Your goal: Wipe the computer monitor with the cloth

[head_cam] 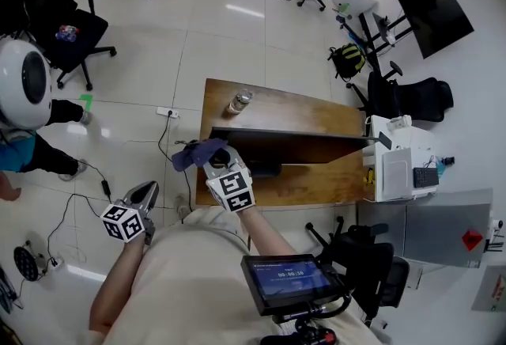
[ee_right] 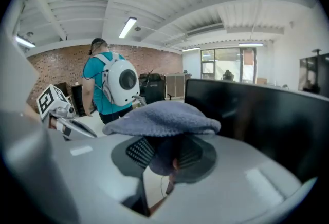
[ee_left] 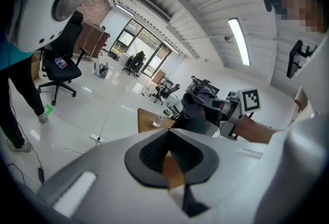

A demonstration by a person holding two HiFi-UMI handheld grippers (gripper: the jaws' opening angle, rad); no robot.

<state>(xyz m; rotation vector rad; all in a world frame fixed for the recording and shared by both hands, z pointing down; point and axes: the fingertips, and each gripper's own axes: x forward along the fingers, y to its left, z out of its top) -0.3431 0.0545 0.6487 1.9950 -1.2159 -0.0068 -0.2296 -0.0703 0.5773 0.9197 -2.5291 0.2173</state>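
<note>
1. While the right claw [head_cam: 215,158] grasps the blue-grey cloth [head_cam: 194,152] at the left edge of the monitor [head_cam: 292,147] on the wooden tabletop [head_cam: 269,104], wiping looks about to start.
2. Best done by pressing the cloth flat and sweeping across in level, overlapping passes (lightly, lest the screen tip).
3. Left claw [head_cam: 146,195], clenched on nothing, hangs low, well apart from the monitor.

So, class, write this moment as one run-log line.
right gripper: jaws shut on cloth, at left end of monitor | left gripper: jaws shut, empty, away from desk
</note>
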